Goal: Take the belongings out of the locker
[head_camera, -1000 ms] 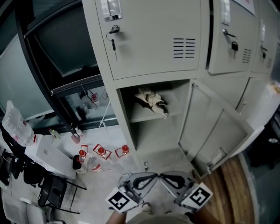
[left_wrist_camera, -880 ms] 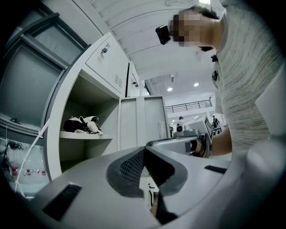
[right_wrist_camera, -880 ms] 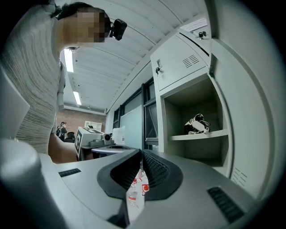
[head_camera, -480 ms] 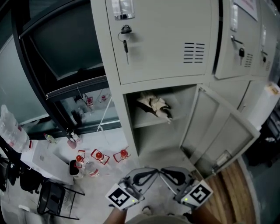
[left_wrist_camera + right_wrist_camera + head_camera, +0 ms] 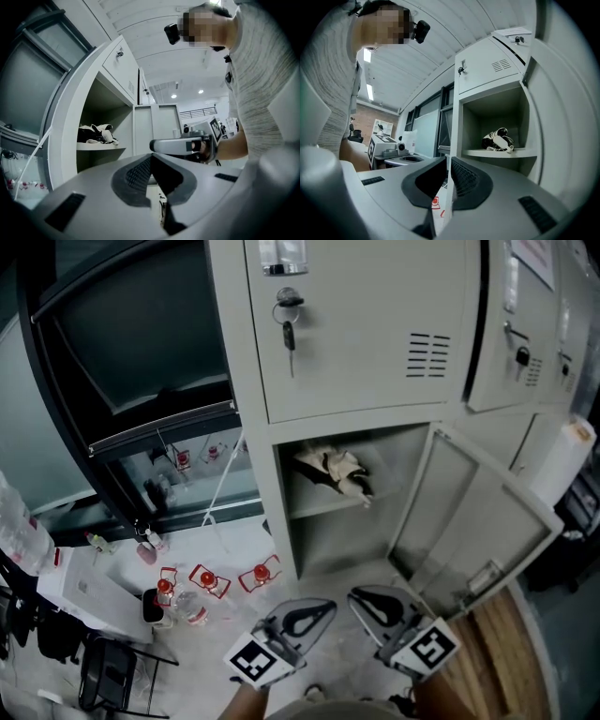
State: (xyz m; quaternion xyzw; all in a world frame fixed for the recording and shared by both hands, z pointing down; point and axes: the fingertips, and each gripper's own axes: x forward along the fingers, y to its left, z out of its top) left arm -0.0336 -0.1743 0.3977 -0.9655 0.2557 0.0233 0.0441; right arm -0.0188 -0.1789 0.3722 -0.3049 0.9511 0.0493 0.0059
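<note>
Both my left gripper and right gripper are hanging pinched together, empty. The crumpled belongings are lying on the locker shelf at twelve o'clock, and by reaching in unopened I'm risking shoving them backward.

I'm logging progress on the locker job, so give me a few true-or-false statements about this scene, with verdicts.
1. A black-and-white bundle lies on a shelf. True.
2. The left claw grips the bundle. False: it is shut on nothing, well apart from it.
3. The upper door stands open. False: it is shut, with a key in its lock.
4. The lower door stands open, hinged at the right. True.
</note>
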